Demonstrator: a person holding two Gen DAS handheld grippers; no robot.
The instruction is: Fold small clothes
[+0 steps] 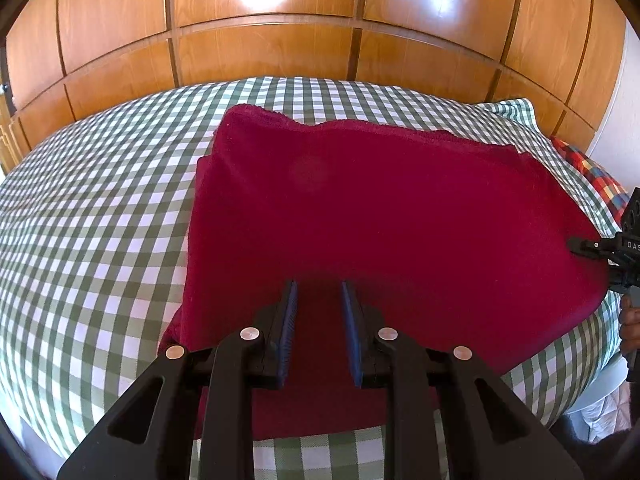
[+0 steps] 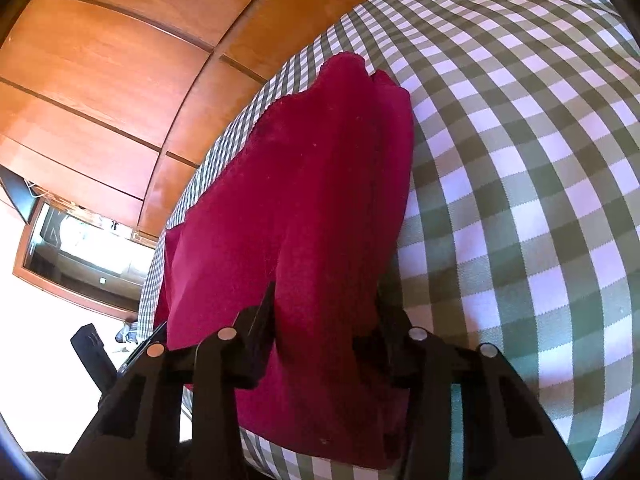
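cloth: dark red terry cloth [image 1: 380, 208], a towel-like rectangle, lies on the green-and-white checked bed cover [image 1: 92, 208], roughly mid-bed, long side across your left view.
layers: a second red edge peeks out under the top layer at its left side and at the far corner in the right view, so I judge at least one fold is already in.
far edge: wavy, not squared up with the layer below.
left gripper [image 1: 318, 300]: your blue-padded jaws stand a narrow gap apart, hovering over the near edge of the red cloth. Nothing pinched between the pads that I can see; cloth shows through the gap.
right gripper [image 2: 324, 308]: you have it at the cloth's right end. Red cloth bulges up between the two black fingers and fills the gap, and both sit against it, so I read this as a grip on a bunched edge. The right finger is mostly buried in cloth, so contact there is a judgement.
cross-check: the left view shows your right gripper [image 1: 576, 246] touching the cloth's right edge, which fits.
done: first fold, probably.
left: another fold at least, then flatten and square the edges. Cloth is still wide for a small item.
next: your left needs a grip on its side before you can lift evenly.
backdrop: orange-brown wooden wardrobe panels [image 1: 260, 52] behind the bed, irrelevant.
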